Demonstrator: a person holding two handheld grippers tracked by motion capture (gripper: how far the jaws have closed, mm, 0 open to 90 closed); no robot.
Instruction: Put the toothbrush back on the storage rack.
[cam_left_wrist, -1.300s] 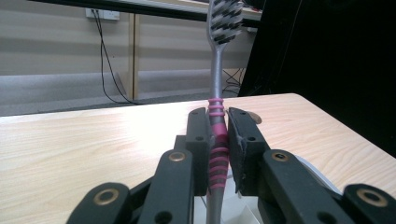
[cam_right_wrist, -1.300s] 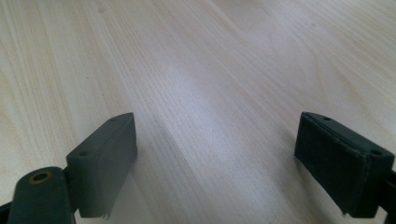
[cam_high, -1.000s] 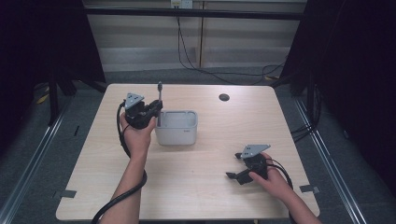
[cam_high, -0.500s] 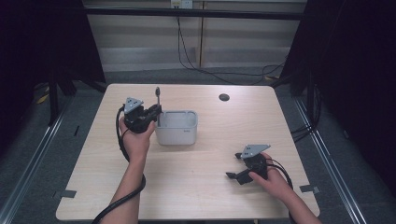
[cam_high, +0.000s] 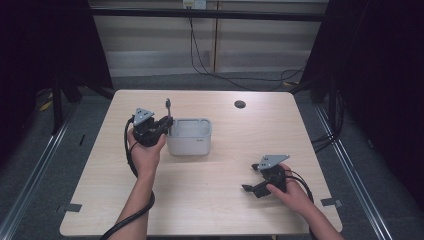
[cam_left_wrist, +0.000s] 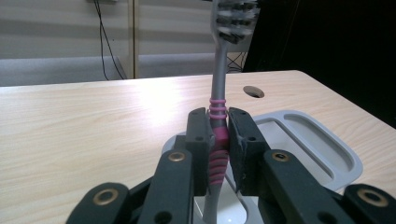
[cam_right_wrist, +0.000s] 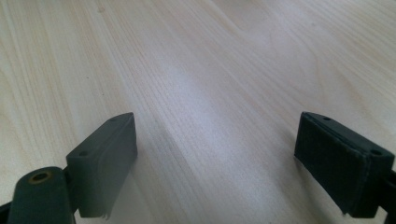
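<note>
Where jaws clamp it, toothbrush (cam_left_wrist: 218, 140) shows pink ribs, grey bristles.

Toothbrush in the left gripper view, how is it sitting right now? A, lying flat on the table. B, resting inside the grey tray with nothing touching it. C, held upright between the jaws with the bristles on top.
C: the left hand-held gripper clamps the pink-ringed handle of the toothbrush, bristle head uppermost, above the grey tray.

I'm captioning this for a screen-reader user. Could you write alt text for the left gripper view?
The left gripper clamps a grey toothbrush with pink grip rings upright, bristles on top, above a grey tray on a pale wooden table.
</note>
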